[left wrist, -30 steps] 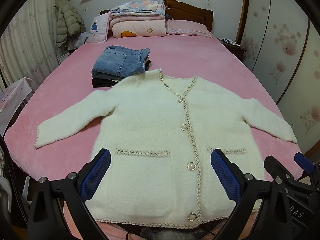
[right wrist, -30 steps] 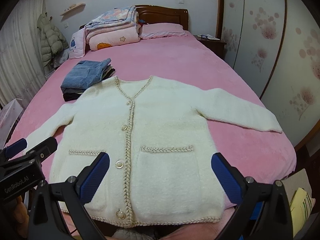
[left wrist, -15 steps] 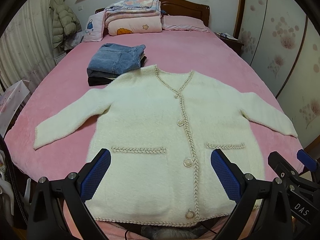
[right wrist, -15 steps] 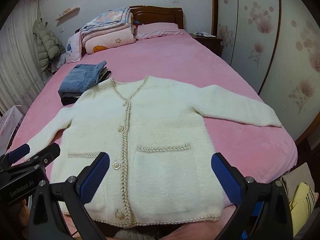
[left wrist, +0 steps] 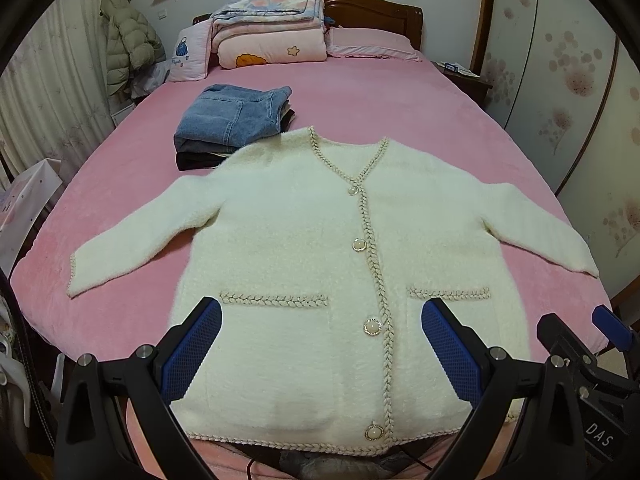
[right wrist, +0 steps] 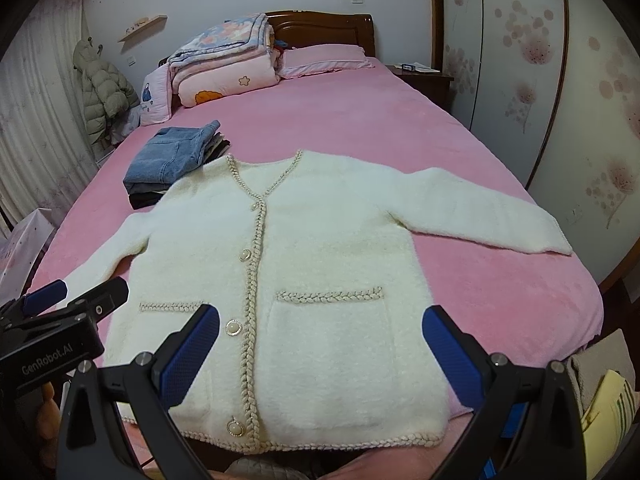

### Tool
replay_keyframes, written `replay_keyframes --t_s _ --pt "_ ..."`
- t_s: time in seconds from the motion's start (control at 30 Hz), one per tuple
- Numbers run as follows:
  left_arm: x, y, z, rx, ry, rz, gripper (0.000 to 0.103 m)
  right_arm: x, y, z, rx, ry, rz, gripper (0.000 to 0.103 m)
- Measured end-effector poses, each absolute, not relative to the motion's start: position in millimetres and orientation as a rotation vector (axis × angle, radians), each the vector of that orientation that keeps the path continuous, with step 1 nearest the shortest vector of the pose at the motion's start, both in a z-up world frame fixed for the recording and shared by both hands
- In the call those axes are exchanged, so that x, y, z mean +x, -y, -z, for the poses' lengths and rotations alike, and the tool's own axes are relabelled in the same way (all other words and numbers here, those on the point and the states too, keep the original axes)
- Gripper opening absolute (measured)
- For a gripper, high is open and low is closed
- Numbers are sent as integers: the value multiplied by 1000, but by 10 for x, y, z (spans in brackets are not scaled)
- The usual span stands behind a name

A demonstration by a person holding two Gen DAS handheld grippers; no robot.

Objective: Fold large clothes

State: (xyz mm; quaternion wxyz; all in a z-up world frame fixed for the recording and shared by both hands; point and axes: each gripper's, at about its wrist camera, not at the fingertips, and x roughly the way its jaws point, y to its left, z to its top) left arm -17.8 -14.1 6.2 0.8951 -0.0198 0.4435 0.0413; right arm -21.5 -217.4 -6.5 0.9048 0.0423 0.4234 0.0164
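A cream fluffy cardigan (left wrist: 304, 248) with braided trim and pearl buttons lies flat, front up and buttoned, on the pink bed (left wrist: 360, 112), sleeves spread to both sides. It also shows in the right wrist view (right wrist: 320, 248). My left gripper (left wrist: 320, 332) is open and empty, hovering above the hem near the left pocket. My right gripper (right wrist: 320, 336) is open and empty above the hem near the right pocket. Each gripper shows at the edge of the other's view.
Folded jeans on a stack of dark clothes (left wrist: 232, 120) sit beyond the cardigan's left shoulder. Folded quilts (left wrist: 272, 32) and pillows lie at the headboard. A nightstand (left wrist: 464, 76) and wardrobe doors (left wrist: 560, 80) stand at the right, curtains and a hanging jacket (left wrist: 128, 44) at the left.
Both grippers have tilted up and drawn back slightly, so the cardigan sits lower in both views. The cardigan has not moved. Both grippers stay open.
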Motion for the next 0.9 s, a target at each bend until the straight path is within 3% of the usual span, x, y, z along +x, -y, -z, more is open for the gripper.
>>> replay_keyframes --t_s 0.07,0.53,0.9 --pt "-162 162 -63 -38 -920 -89 100 -212 2219 71 101 -872 -39 94" --pt "72 492 -342 8 -860 -59 100 -131 2572 -43 131 -811 -64 93" --pt "273 1225 -1019 103 -629 134 100 30 3203 -456 154 -703 -16 93"
